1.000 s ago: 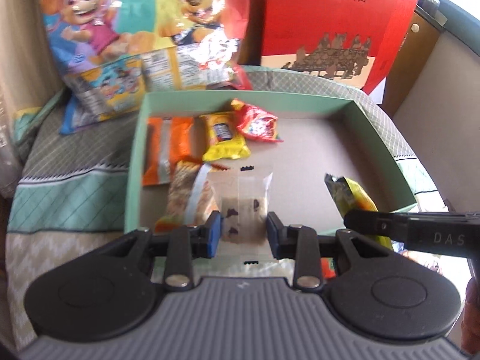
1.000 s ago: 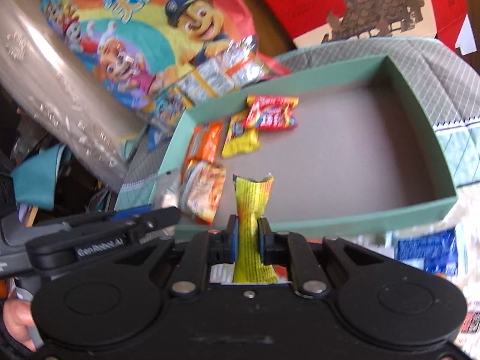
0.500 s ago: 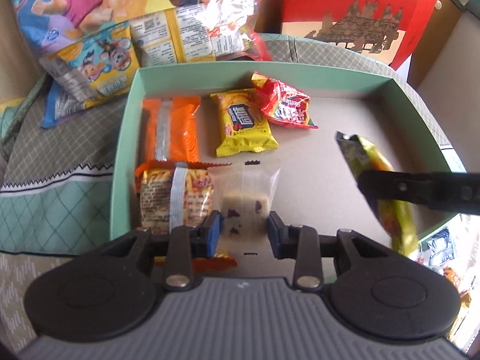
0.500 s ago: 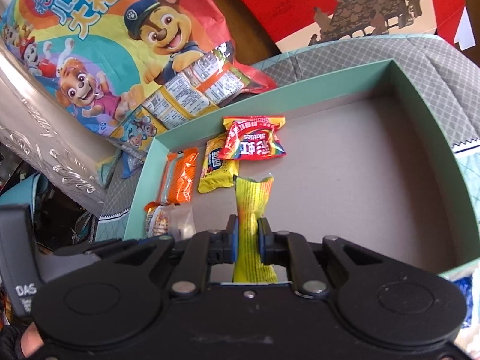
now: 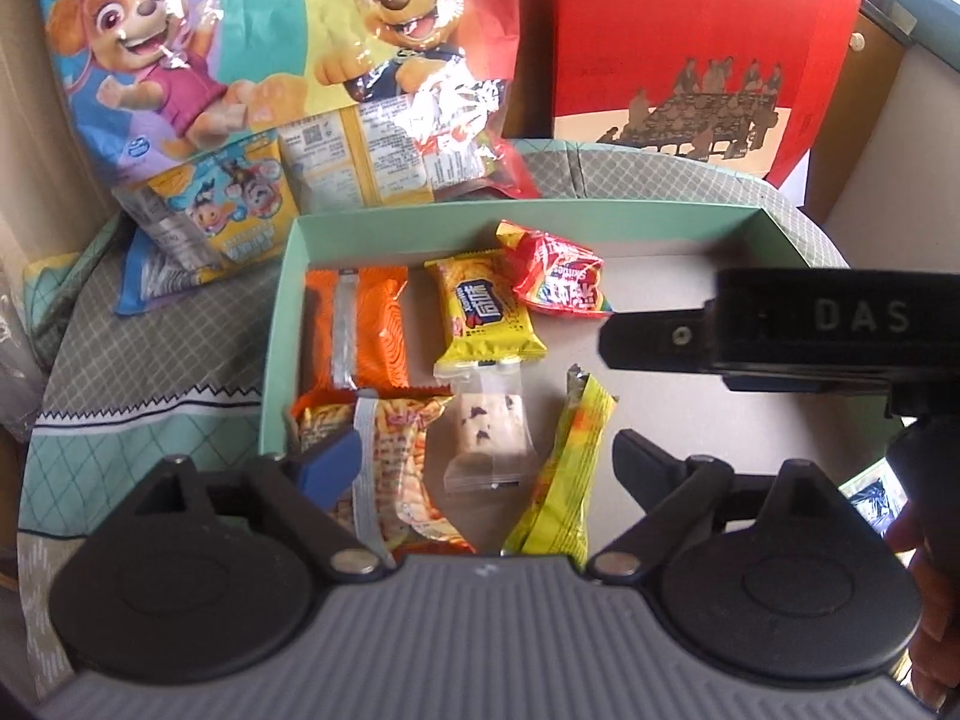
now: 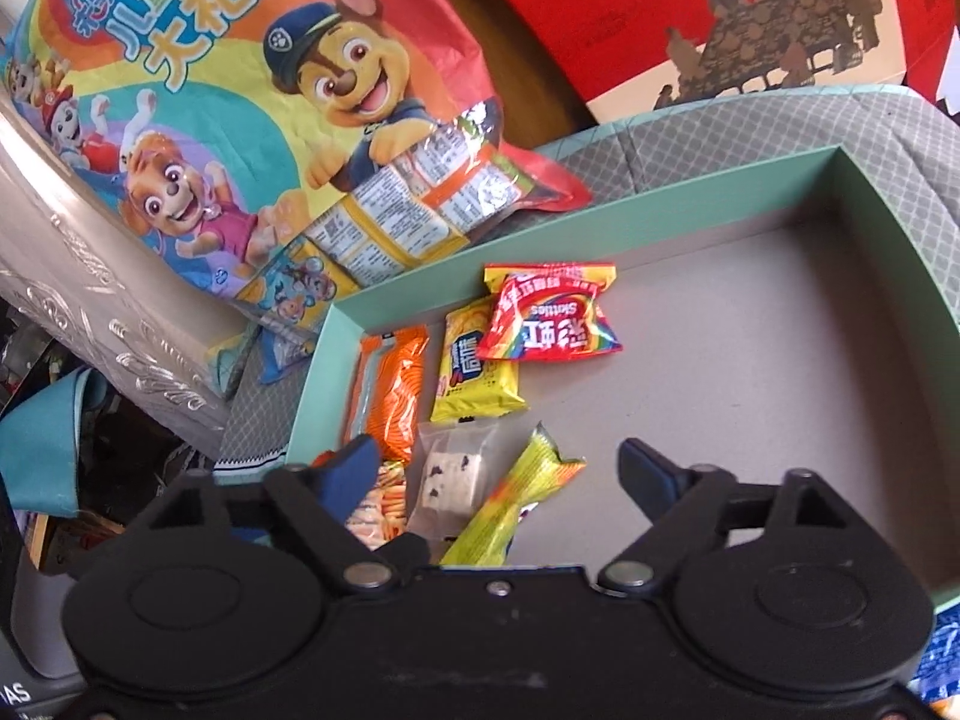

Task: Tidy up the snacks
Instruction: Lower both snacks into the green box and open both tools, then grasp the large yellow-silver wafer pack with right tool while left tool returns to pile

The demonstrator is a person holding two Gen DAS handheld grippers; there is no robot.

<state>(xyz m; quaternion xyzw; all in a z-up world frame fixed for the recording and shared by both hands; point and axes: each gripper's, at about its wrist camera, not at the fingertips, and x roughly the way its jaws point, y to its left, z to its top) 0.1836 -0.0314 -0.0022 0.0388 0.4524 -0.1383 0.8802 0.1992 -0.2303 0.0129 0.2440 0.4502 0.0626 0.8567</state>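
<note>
both tools have just been opening. left tool (image 5: 486,462) is spread wide, nothing pinched; the clear nougat pack (image 5: 487,438) lies flat on the box floor between its fingers, not touched. right tool (image 6: 501,471) is also wide open; the yellow stick pack (image 6: 510,504) lies loose between its fingers, tilted, just beside the nougat.

step in hand, my read: release and clear out. lift both tools straight back up so a finger doesn't drag a wrapper; the left tool's blue pad (image 5: 330,465) sits over the striped cracker pack (image 5: 390,462), so watch that one. the two tools are close, so retract one at a time. next drops should go to the bare right half of the box (image 6: 888,276), keeping the rows.

farther in: orange pack (image 5: 360,330), yellow biscuit pack (image 5: 486,312), red skittles bag (image 5: 561,279) lined along the back-left.

view differences: left wrist shows the right tool's body crossing in from the right and a bit of a hand at the lower right edge, plus the whole cracker pack. right wrist shows the box's empty right side to its far corner and the title text on the cartoon bag (image 6: 252,90); the cracker pack is mostly hidden there. both show the red carton (image 5: 690,42) behind.
</note>
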